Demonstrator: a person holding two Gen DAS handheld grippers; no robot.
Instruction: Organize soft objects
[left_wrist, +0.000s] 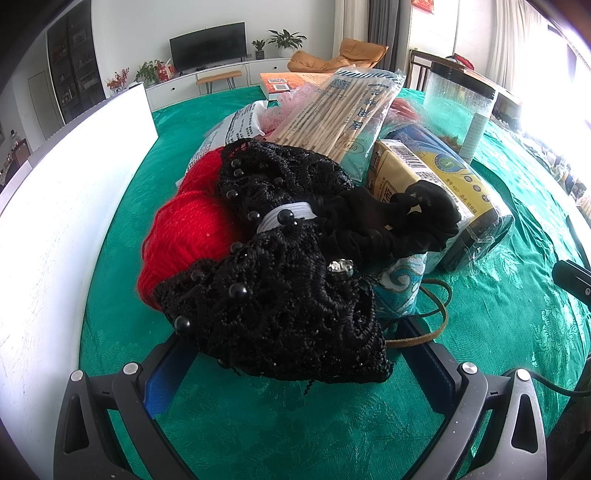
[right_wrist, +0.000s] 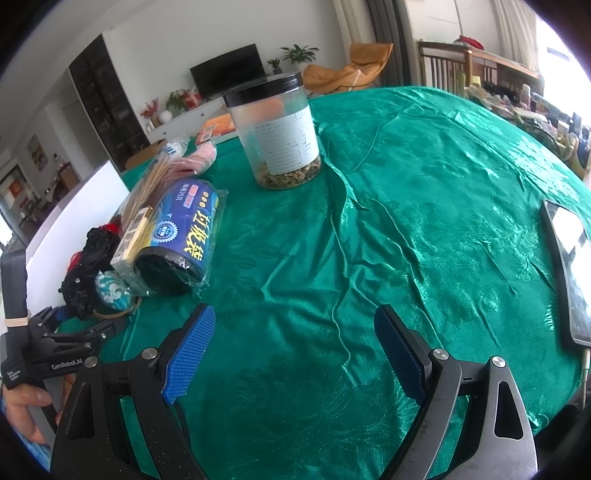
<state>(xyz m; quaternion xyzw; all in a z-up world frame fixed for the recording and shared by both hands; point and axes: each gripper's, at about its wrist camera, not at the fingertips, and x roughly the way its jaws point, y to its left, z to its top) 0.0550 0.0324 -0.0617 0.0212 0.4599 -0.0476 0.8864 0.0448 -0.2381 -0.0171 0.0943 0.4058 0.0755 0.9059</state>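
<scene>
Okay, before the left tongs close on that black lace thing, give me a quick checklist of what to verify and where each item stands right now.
1. Left tongs open wide enough: ok, both blue pads stand apart.
2. Black lace piece between the pads: ok, its near edge lies over the gap.
3. Lace free of neighbours: not ok, it overlaps the red yarn and touches the black scrunchie.
4. Brown cord clear of the right pad: cannot tell, it runs close beside it.
5. Right tongs out of the way: ok, open over bare green tablecloth.
6. White bin reachable: ok, beside the pile.

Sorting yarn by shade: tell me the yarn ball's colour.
Bright red yarn ball, clearest in the left wrist view.
</scene>
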